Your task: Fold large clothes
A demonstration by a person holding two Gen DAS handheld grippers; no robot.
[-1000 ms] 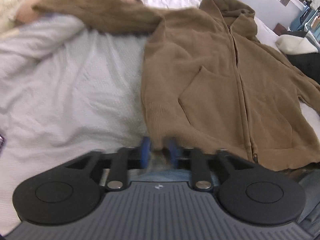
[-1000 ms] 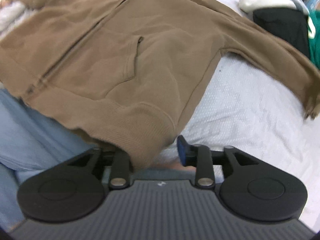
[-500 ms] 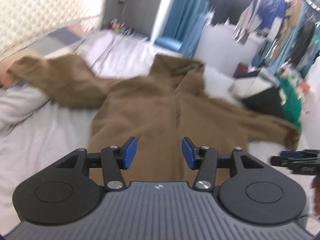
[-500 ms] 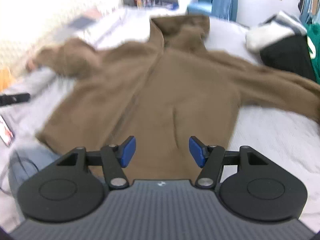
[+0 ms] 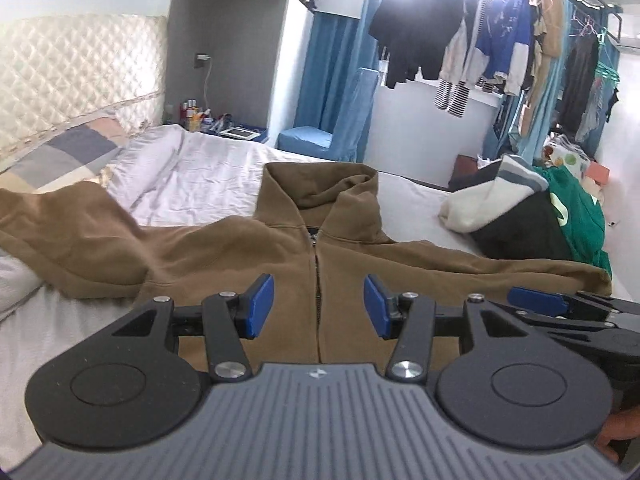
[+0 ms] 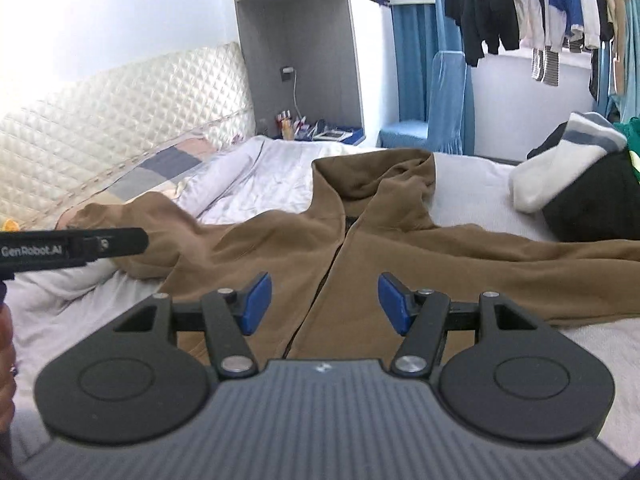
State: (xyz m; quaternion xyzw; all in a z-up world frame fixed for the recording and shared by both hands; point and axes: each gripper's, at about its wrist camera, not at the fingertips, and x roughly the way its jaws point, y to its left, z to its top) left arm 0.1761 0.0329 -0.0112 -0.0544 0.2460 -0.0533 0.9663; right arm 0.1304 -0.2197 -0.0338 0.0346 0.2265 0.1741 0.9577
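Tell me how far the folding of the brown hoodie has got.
Done: the hoodie lies spread face up on the bed, zipped, sleeves out sideways. In hand: nothing; the left claw and right claw are open and empty above it. Left: every fold, sleeves and body.
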